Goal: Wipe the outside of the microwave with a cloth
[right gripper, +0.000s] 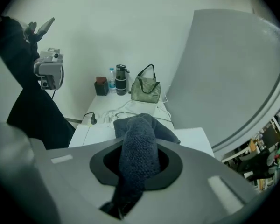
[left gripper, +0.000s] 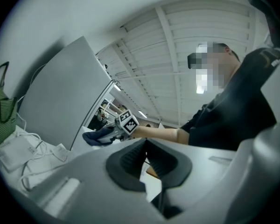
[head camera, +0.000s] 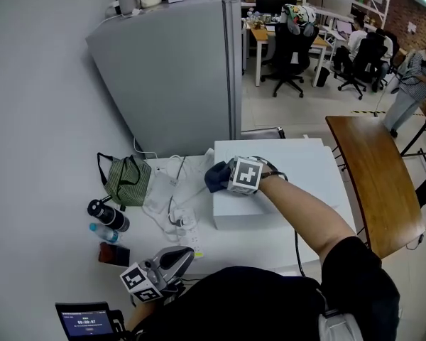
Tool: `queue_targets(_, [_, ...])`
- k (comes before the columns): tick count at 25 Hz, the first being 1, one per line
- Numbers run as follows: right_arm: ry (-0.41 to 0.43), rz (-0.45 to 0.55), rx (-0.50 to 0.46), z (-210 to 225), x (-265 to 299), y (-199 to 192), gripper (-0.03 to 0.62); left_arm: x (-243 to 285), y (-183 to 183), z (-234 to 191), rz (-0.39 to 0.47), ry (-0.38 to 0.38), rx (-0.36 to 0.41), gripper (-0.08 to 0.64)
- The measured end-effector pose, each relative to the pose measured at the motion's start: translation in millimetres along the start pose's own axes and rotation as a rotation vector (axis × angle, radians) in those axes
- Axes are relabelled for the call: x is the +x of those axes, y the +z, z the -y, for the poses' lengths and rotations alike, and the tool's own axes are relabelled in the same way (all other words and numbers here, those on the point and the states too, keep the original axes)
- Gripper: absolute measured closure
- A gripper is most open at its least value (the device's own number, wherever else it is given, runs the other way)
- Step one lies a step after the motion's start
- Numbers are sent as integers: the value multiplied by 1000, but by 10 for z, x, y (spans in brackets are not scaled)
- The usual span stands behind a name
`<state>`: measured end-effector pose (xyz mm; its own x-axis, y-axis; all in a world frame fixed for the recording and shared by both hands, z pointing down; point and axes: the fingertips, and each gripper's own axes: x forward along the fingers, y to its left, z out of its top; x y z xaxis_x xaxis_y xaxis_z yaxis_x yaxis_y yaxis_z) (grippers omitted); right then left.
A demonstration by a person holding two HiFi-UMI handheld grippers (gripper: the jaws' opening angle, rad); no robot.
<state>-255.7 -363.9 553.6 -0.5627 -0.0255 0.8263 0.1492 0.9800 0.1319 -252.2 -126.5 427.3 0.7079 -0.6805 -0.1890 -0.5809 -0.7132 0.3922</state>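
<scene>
The white microwave [head camera: 287, 183] stands on the white table, its flat top also visible [right gripper: 192, 140]. My right gripper [head camera: 224, 177] is shut on a dark blue cloth [head camera: 216, 176] and holds it at the microwave's top left edge. In the right gripper view the cloth [right gripper: 139, 146] bulges out between the jaws and drapes onto the top. The left gripper view shows the right gripper [left gripper: 111, 133] and the cloth [left gripper: 96, 137] from the side. My left gripper [head camera: 187, 255] is held low near my body, away from the microwave, its fingertips together with nothing between them [left gripper: 146, 144].
A tall grey cabinet [head camera: 177, 69] rises behind the microwave. Left of the microwave lie a green bag [head camera: 126, 180], white cables [head camera: 172, 208], a dark flask [head camera: 108, 215], a small water bottle [head camera: 103, 232] and a dark red box [head camera: 113, 254]. A wooden tabletop [head camera: 376, 183] is at right.
</scene>
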Motion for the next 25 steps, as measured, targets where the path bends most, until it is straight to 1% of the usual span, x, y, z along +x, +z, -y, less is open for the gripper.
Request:
queue_targets(1, [-1, -2, 6, 15, -100, -130, 537, 72, -9, 19, -4, -9, 0, 557])
queue_targets(3, [3, -22, 28, 41, -347, -548, 537, 278, -42, 78, -11, -38, 0, 557])
queue_targets(6, [-35, -53, 102, 124, -891, -1481, 537, 667, -152, 227, -16, -90, -12, 557])
queue_targets(8, [-87, -86, 166, 190, -1328, -2181, 537, 922, -255, 331, -21, -112, -23, 557])
queue_targets(10, [-145, -122, 212, 253, -1749, -2778, 537, 1145, -362, 433, -29, -123, -34, 557])
queue_targets(12, [-189, -144, 253, 289, -2021, -3197, 537, 1304, -448, 527, -33, -132, -45, 557])
queue_targets(14, [-214, -153, 276, 312, -2119, -3371, 537, 1370, -497, 581, -35, -136, -48, 557])
queue_targets(15, [-224, -162, 267, 320, -2117, -3359, 537, 1359, -501, 591, -35, -136, -47, 557])
queue_targets(16, [-232, -166, 245, 319, -2085, -3268, 537, 1315, -493, 590, -33, -133, -45, 557])
queue_targets(17, [-234, -152, 218, 301, -2024, -3078, 537, 1240, -473, 576, -30, -129, -42, 557])
queue_targets(18, [-228, -116, 188, 267, -1933, -2791, 537, 1141, -442, 549, -26, -121, -36, 557])
queue_targets(20, [-191, -14, 121, 147, -1654, -2014, 537, 900, -353, 475, -16, -103, -19, 557])
queue_targets(22, [-139, 83, 38, -21, -1265, -1114, 537, 627, -236, 399, -4, -91, -4, 557])
queue_targets(24, [-95, 138, -38, -182, -823, -305, 537, 344, -127, 312, 6, -85, 3, 557])
queue_targets(25, [-75, 139, -54, -251, -595, -25, 537, 211, -89, 263, 6, -82, 1, 557])
